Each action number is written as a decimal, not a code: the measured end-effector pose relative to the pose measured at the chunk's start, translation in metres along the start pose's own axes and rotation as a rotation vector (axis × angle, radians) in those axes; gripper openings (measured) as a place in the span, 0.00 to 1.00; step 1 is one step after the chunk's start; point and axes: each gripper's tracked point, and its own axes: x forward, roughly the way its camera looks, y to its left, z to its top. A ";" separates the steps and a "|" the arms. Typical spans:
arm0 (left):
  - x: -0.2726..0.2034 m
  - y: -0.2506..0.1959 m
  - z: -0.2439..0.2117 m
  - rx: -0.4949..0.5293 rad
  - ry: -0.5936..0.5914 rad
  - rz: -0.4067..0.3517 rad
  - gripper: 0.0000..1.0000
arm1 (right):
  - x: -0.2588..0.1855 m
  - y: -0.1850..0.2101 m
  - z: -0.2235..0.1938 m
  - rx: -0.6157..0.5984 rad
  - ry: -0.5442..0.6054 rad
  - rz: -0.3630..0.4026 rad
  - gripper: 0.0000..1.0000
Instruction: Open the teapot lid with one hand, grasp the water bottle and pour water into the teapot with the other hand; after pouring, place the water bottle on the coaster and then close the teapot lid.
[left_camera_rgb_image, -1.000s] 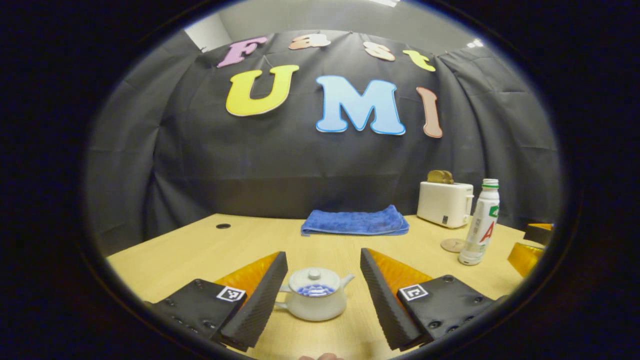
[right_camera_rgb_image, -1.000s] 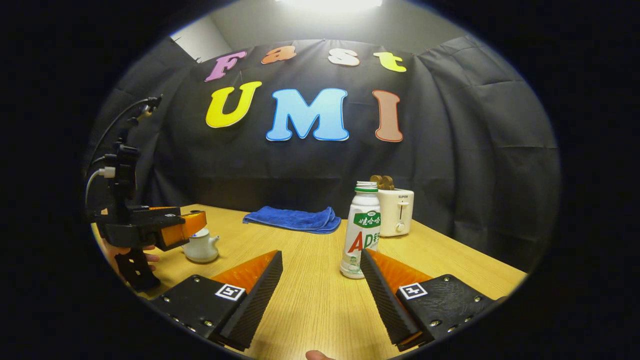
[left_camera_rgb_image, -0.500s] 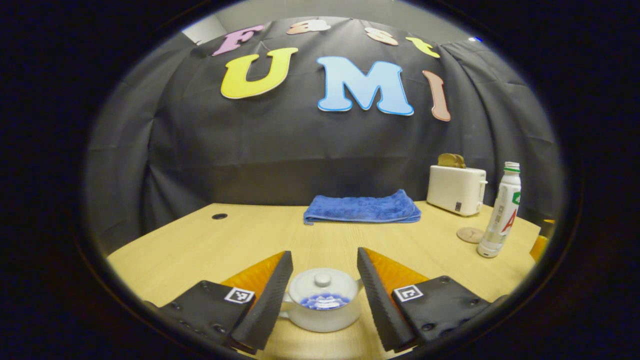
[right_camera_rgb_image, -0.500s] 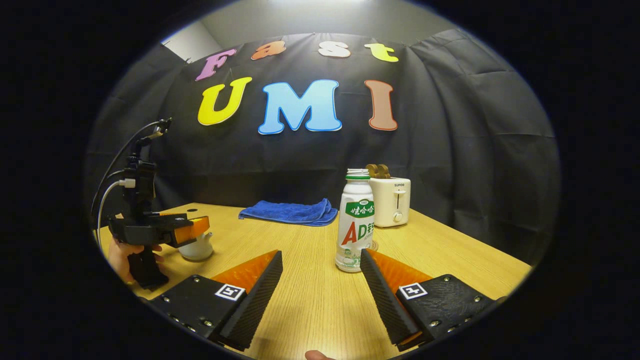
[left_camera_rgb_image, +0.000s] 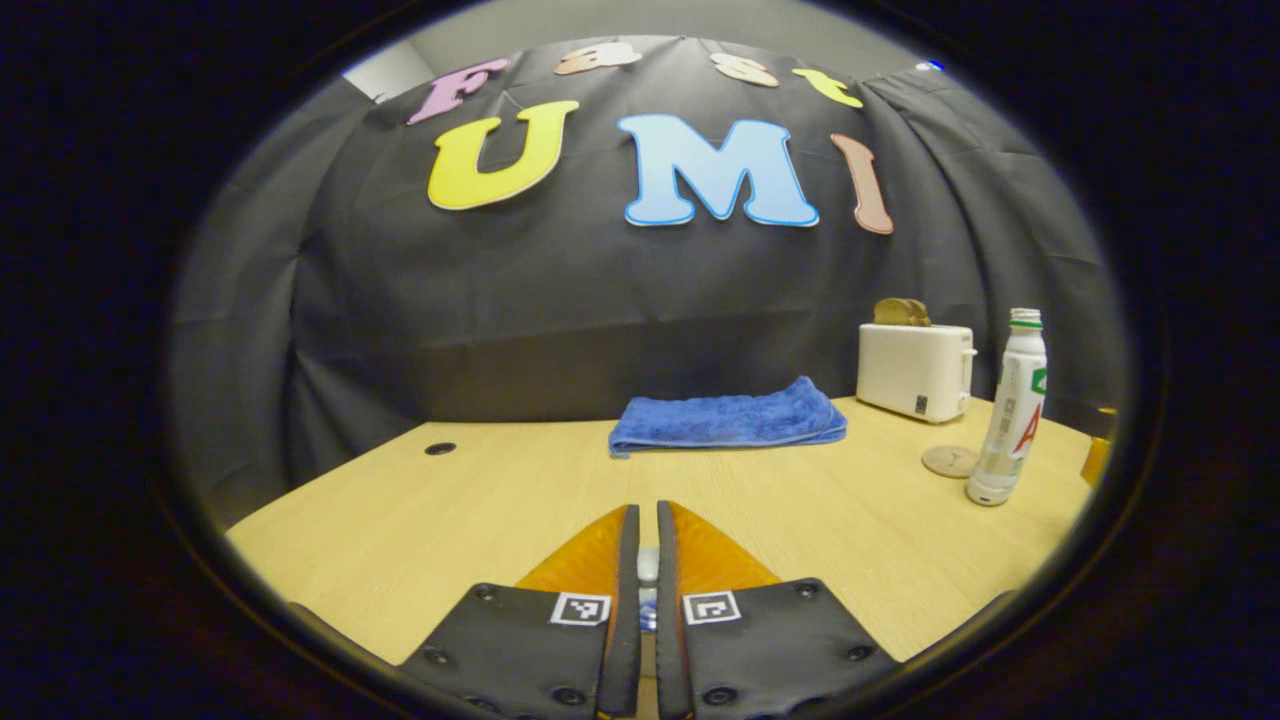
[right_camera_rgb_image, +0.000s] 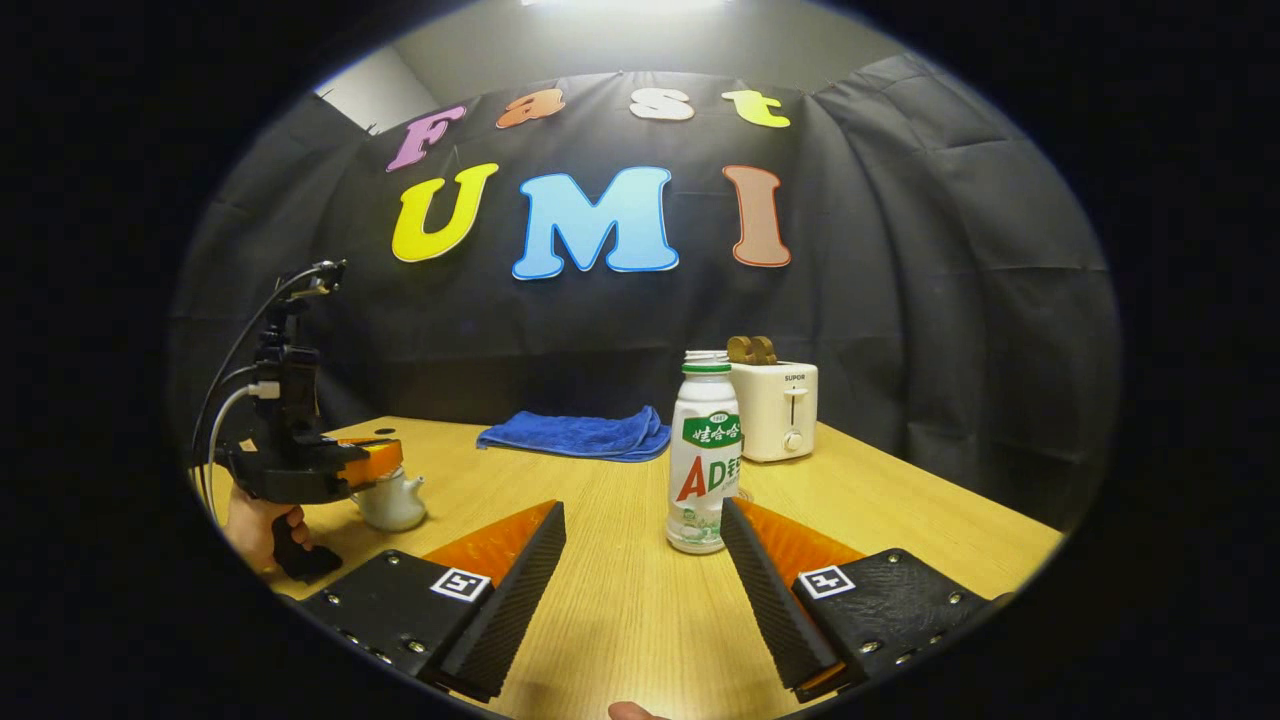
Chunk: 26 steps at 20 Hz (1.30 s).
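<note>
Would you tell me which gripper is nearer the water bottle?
Right. The right gripper sits open just before the water bottle; the left gripper is off at the teapot.

White teapot (right_camera_rgb_image: 391, 502); upright bottle (right_camera_rgb_image: 704, 455)

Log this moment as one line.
left gripper: shut on teapot lid knob | right gripper: open, short of water bottle | coaster: empty
</note>
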 end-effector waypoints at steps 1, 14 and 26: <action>0.001 0.000 -0.001 -0.010 -0.003 -0.005 0.17 | 0.002 -0.002 0.001 -0.003 -0.002 -0.001 0.96; -0.033 -0.016 0.045 -0.035 -0.156 -0.056 0.13 | 0.066 -0.048 0.016 0.009 -0.011 -0.035 0.98; -0.052 -0.017 0.055 -0.018 -0.214 -0.066 0.17 | 0.129 -0.051 -0.014 -0.072 0.104 -0.078 0.94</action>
